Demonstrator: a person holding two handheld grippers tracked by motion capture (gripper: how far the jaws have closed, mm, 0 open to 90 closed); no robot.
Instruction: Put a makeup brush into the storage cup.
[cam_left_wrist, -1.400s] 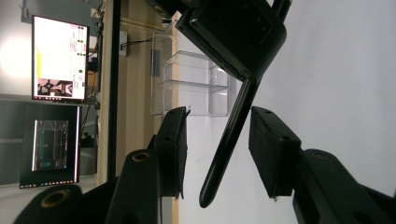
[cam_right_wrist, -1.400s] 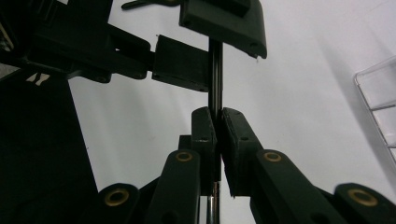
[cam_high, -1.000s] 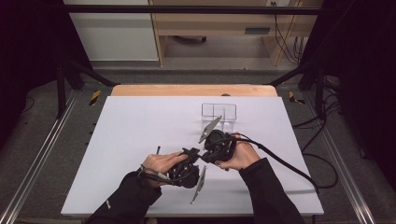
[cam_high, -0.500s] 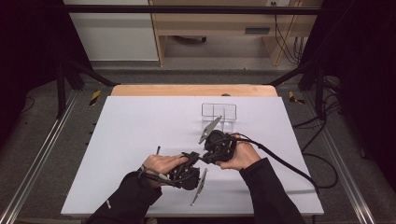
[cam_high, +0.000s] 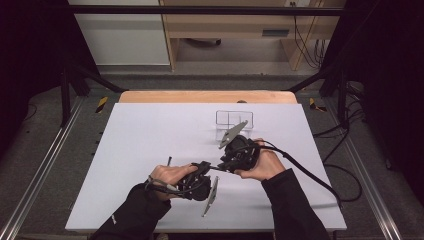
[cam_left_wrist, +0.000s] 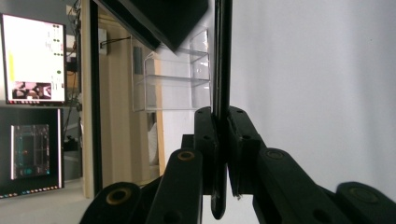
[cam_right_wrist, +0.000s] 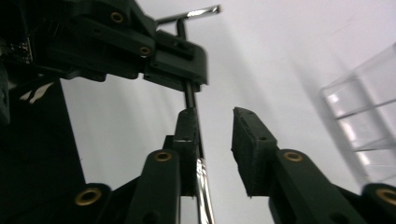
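Metal rod (cam_right_wrist: 191, 100): clamped in the left claw (cam_left_wrist: 223, 154) above the near table (cam_high: 150, 135). Right claw (cam_right_wrist: 217, 140) stands open around it. Handover in progress; next, close right claw, then release left.

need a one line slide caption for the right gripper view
Right tool open around a thin metal rod that the left tool clamps, with a clear plastic organizer on the white table.
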